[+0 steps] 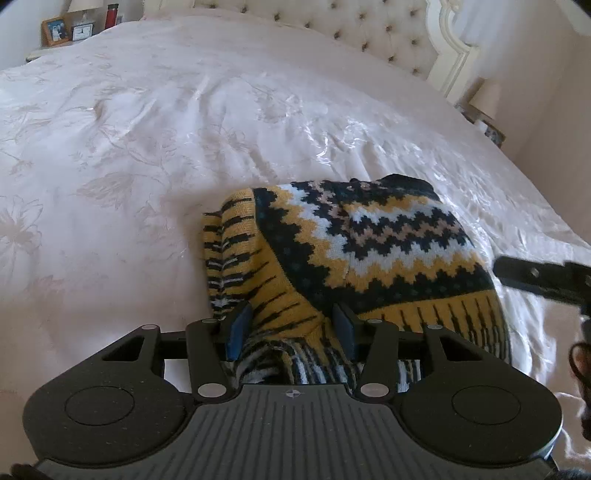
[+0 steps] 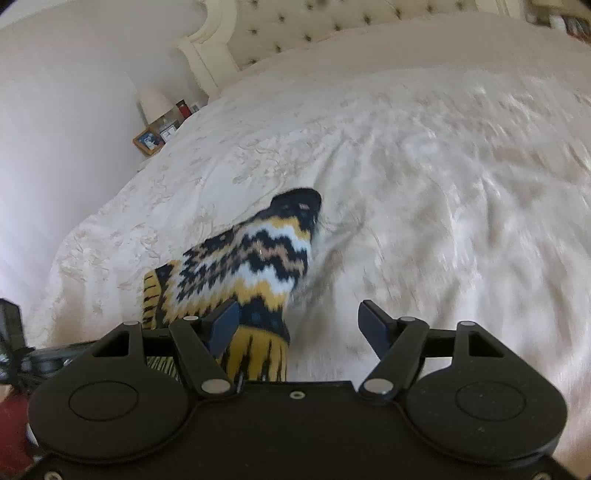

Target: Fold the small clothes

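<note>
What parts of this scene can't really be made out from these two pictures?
- Near end of the knitted sweater: hidden under the left gripper body, left wrist view.
- Bedspread pattern: motion-blurred, right wrist view.
- Framed picture on the bedside table: too small.
- Right gripper: only a dark bar at the left view's edge.

Small knitted sweater (image 1: pixel 369 251), mustard yellow with navy, white and tan zigzag bands, dark collar at the far end (striped sleeve tucked along its left side), lying partly folded and bunched on the white bedspread (image 1: pixel 147 147)
</note>
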